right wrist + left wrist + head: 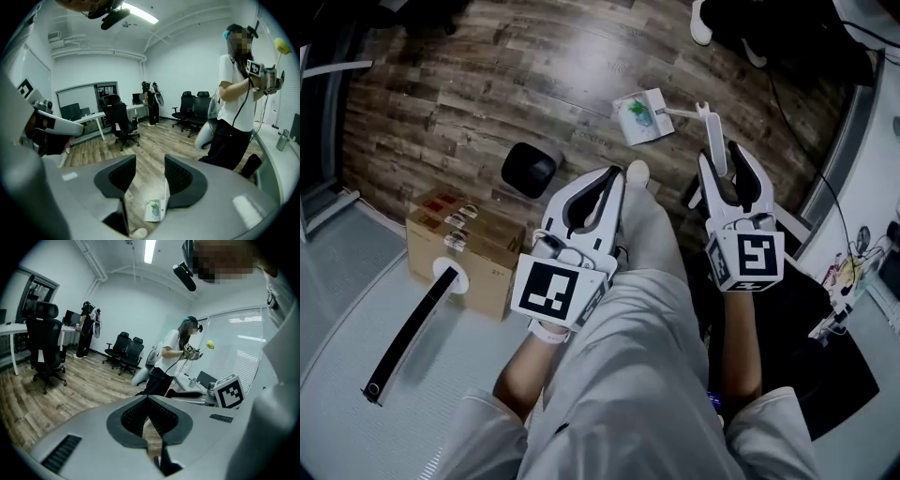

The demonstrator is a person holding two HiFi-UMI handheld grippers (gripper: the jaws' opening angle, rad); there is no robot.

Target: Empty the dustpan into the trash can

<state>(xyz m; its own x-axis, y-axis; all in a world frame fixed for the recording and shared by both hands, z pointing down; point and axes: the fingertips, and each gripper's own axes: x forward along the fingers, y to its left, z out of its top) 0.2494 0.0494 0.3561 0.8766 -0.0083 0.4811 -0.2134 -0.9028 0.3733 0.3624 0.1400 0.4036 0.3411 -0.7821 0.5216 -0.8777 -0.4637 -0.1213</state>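
Your right gripper [719, 156] is spread around the handle [713, 141] of the dustpan [643, 118], lined up to pinch it (nothing squeezed yet), while your left gripper [610, 178] hangs pressed together, empty.

No word, number or brand can be read. The cardboard box [464, 246] carries red labels [442, 203] on top (print too small to make out) and the dustpan [642, 117] only a green picture. The marker cube [558, 291] on the left gripper [614, 176] and its twin [747, 258] on the right gripper [720, 157] bear black-and-white square patterns, not lettering
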